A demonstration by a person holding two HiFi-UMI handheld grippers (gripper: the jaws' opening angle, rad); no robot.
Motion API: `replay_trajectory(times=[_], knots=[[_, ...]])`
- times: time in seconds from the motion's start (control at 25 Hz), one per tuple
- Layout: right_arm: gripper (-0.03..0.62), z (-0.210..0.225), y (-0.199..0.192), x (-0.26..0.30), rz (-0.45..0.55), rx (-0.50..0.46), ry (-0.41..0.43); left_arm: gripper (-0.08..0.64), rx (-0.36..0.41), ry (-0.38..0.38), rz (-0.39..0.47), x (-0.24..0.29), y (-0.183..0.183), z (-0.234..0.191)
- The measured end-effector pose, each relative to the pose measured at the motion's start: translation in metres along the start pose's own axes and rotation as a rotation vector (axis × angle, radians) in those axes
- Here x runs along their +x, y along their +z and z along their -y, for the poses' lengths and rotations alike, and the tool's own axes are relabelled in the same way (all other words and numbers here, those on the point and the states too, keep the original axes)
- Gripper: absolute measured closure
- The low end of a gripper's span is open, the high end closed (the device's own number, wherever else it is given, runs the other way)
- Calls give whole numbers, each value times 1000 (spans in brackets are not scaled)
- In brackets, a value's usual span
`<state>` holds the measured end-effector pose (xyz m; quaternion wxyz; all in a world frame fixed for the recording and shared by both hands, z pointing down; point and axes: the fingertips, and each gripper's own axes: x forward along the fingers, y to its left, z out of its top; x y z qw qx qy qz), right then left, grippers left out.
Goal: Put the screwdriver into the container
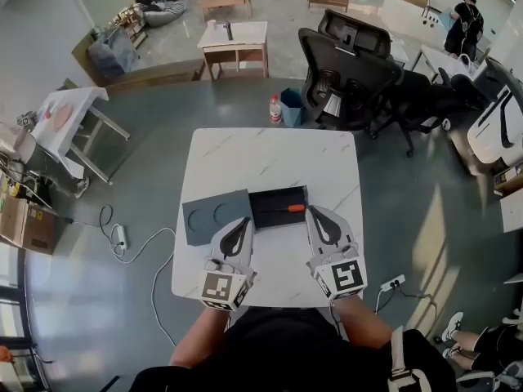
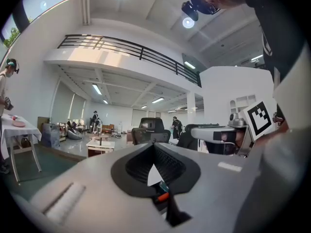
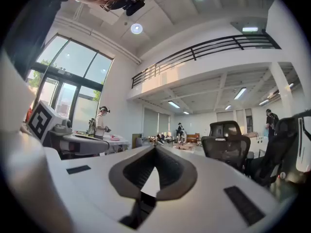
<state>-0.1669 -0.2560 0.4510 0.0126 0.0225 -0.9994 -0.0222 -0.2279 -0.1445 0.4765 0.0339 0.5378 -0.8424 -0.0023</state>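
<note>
We are holding both tools level over the near half of the white marble table [image 1: 270, 158]. The left gripper [image 1: 243, 220] is showing its jaws pinched together at the tips with nothing clamped between them. A scrap of orange and teal is peeking through the gap beneath them in the left gripper view, and we cannot tell what it is. The right gripper [image 1: 314, 211] is likewise closed tight and carrying nothing.

The screwdriver [image 1: 286, 209], dark-shafted with an orange handle, is lying flat inside the black container [image 1: 274, 196], handle toward the right wall. In the head view the right gripper's tip is overlapping the container's near right corner. The left gripper is covering the near right corner of a dark grey panel [image 1: 214, 201] with two round hollows, which is lying just beside the container on its left.

Beyond the table's far edge a black office chair [image 1: 347, 68] is standing with a second chair [image 1: 425, 96] to its right. A bottle [image 1: 275, 109] and a blue bin [image 1: 291, 107] are sitting on the floor just beside them. A power strip [image 1: 121, 237] is lying on the floor to our left and another strip [image 1: 393, 282] to our right.

We are counting one screwdriver, one container, one panel, two grippers, two chairs close by and two power strips.
</note>
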Motion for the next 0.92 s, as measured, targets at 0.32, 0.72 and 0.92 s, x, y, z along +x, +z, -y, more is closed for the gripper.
replay_trajectory(times=[0.32,0.72,0.92], knots=[[584,1,13,-12,20,13,-11,554,6,-18,8,1,6,9],[584,-9,35,-24,50,-46,13,554,-20,4,28,1,17,11],[584,-10,43,-31,78,-42,14,554,-17,13,37,0,16,11]])
